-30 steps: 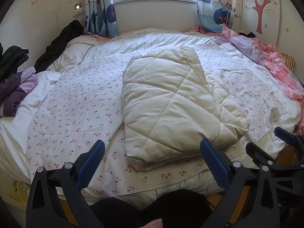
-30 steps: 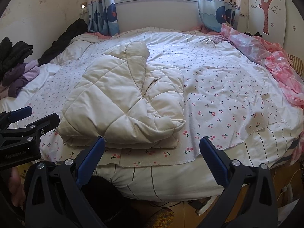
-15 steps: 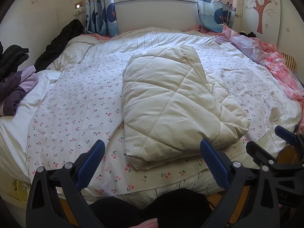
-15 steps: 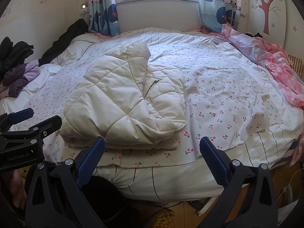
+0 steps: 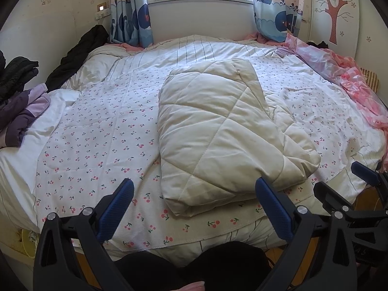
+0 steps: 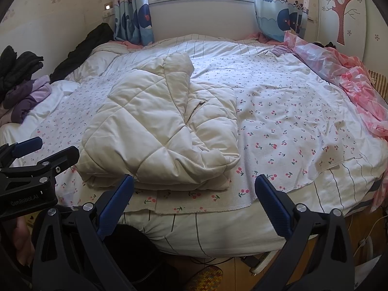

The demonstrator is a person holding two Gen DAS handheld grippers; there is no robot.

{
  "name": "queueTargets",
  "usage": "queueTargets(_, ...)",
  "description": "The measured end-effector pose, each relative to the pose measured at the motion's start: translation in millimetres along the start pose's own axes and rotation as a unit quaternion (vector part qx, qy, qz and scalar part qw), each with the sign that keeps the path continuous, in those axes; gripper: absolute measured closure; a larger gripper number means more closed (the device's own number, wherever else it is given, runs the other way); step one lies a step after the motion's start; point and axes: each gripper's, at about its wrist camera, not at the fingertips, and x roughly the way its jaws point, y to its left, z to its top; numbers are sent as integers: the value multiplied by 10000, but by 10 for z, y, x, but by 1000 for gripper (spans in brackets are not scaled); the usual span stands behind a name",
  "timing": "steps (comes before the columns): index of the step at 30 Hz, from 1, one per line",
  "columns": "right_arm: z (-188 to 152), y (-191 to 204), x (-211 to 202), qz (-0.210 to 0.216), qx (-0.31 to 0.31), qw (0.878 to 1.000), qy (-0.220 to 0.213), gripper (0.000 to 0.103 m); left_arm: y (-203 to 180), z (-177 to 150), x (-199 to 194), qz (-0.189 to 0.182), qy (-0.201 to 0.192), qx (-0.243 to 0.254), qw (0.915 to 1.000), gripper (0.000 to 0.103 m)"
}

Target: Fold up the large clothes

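Note:
A cream quilted padded coat lies folded into a thick bundle on the bed's cherry-print sheet, near the front edge. It also shows in the right wrist view, with a sleeve draped over its right side. My left gripper is open and empty, held back from the bed's front edge, just short of the bundle. My right gripper is open and empty, also in front of the bed, to the right of the left gripper.
Dark and purple clothes are piled at the bed's left side. A pink crumpled cover runs along the right edge. A black garment lies at the far left corner under the window. A dark object sits below the bed's front edge.
Both grippers have edged slightly forward and up toward the bed. The coat has not moved and both jaws stay open.

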Motion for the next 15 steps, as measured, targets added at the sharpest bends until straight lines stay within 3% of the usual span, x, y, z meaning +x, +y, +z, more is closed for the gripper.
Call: queueTargets(15, -5, 12, 27, -54, -60, 10000, 0, 7, -7, 0, 15, -29, 26, -2, 10000, 7)
